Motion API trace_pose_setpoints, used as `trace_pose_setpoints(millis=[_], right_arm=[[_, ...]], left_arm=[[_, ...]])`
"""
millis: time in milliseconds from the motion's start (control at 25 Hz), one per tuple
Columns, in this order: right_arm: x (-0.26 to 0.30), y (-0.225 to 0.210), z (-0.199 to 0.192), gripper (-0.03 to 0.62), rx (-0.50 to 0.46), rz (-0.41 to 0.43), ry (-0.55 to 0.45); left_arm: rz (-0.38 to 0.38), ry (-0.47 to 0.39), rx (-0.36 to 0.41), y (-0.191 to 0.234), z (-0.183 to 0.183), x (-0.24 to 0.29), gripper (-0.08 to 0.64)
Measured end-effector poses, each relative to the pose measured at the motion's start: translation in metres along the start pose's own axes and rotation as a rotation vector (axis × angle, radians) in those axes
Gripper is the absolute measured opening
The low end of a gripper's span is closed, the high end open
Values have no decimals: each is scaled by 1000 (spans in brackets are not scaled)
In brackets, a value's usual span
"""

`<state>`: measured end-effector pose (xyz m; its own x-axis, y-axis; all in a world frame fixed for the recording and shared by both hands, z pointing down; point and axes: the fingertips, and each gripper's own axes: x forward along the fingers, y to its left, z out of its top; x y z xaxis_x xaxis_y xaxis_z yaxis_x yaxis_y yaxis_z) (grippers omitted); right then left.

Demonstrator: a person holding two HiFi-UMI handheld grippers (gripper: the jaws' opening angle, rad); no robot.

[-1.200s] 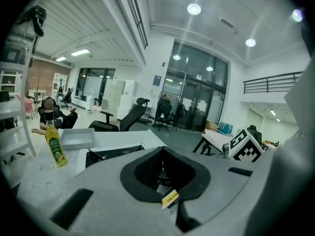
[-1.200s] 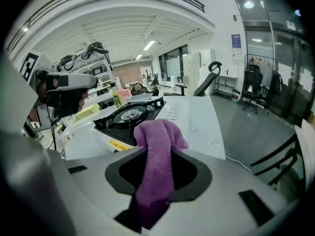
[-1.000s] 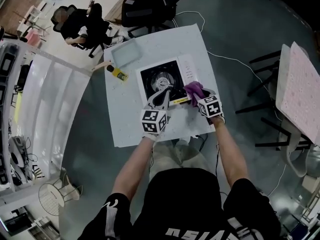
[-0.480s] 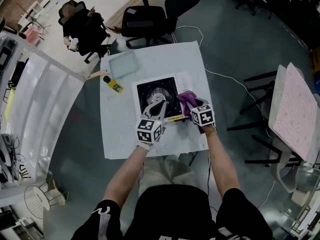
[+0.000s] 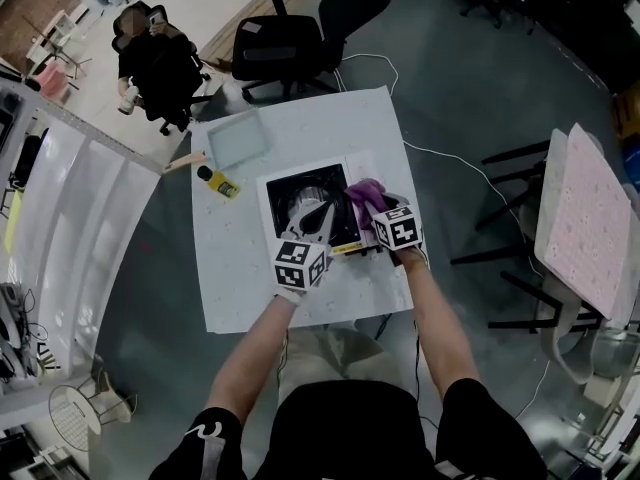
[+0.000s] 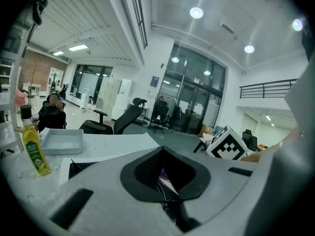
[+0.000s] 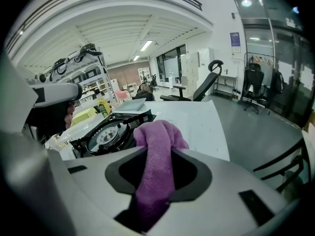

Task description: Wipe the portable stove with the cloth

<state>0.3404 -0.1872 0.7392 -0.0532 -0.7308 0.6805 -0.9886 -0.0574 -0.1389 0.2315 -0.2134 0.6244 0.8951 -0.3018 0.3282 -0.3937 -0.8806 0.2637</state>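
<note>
Grey floor [image 5: 480, 118] all round, with a white square table [image 5: 230, 278] in the middle of the head view. A second table [image 5: 585, 218] with a pale speckled top stands well apart at the right. A black office chair [image 5: 275, 43] stands at the far side of the white table, and a person [image 5: 150, 58] sits in another chair further off to the upper left. The portable stove [image 5: 290, 190] sits near the table centre with a black top and a round burner; it also shows in the right gripper view [image 7: 106, 134]. A pale shallow tray [image 5: 237, 138] sits on the far left part of the table, apart from the stove, and is seen too in the left gripper view [image 6: 61, 140]. The left claw [image 5: 322, 208] is over the stove's near side, tips closed together with nothing between them [image 6: 161, 151]. The right claw [image 5: 372, 206] is at the stove's right part and is clamped on the purple cloth [image 7: 157, 136], which runs down between the jaws and bunches up past the tips [image 7: 157, 154]. In the head view the cloth [image 5: 365, 190] lies over the right side of the stove top, by the white strip; can't tell if it presses on the surface. A small yellow bottle [image 5: 217, 182] lies on its side in the head view, between the tray and the stove's left edge, and shows at the left of the left gripper view [image 6: 34, 149].
</note>
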Motion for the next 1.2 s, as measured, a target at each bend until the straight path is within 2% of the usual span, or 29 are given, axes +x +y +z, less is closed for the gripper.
trace_pose_setpoints(millis=[160,320,520,1200], right_arm=[[3,4,-3,114,5,-8,6],[10,-5,15,114,-10,-14,-23],[19,-8,20,114,6,-11,-19],[55,-28,61,114,-1,-32,-11]], left_arm=[[-6,25,-20,0,-4,-5,5],[2,5,-15,11,7,2,6],[1,31,-34,18,5,7,6],[-5,16,-25,40,28,9,6]])
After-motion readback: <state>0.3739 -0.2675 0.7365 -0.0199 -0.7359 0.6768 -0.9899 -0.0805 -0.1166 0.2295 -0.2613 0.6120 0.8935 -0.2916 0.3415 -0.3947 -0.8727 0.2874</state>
